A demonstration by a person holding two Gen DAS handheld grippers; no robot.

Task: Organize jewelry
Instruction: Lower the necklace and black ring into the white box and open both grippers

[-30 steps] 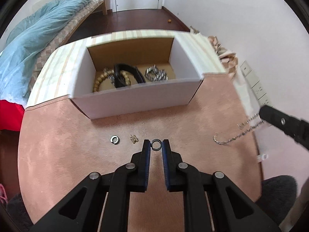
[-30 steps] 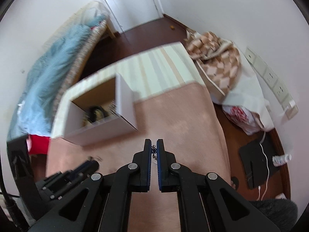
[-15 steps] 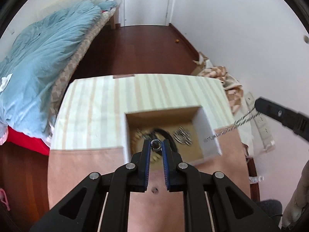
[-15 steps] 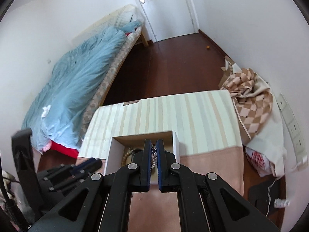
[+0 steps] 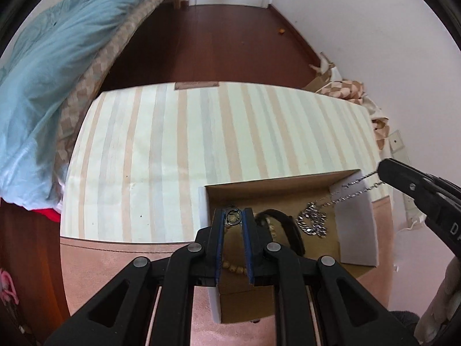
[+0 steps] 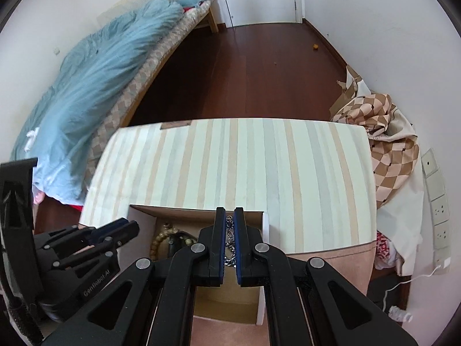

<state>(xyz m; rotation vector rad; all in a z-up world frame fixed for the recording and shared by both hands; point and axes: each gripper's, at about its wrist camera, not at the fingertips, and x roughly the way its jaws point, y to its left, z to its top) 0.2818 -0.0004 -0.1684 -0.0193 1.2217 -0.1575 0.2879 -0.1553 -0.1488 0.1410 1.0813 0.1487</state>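
My left gripper (image 5: 232,216) is shut on a small metal ring (image 5: 232,218) and holds it over the open cardboard box (image 5: 357,222). In the box lie a bead bracelet (image 5: 233,268), a black band (image 5: 288,227) and a silver chain heap (image 5: 312,223). My right gripper (image 6: 229,216) is shut on a silver chain necklace (image 5: 351,189) that hangs from its tips down into the box (image 6: 266,225). The right gripper shows at the right edge of the left wrist view (image 5: 383,170). The left gripper shows at the lower left of the right wrist view (image 6: 126,226).
The box stands on a pink suede mat (image 5: 115,262) over a striped tablecloth (image 5: 201,144). A bed with a blue duvet (image 6: 100,69) is at the left. A checked cloth (image 6: 389,150) and wall sockets (image 6: 438,207) are at the right.
Both grippers rose from the mat and moved forward over the box. The left one lifted the ring off the mat. The necklace now dangles into the box.
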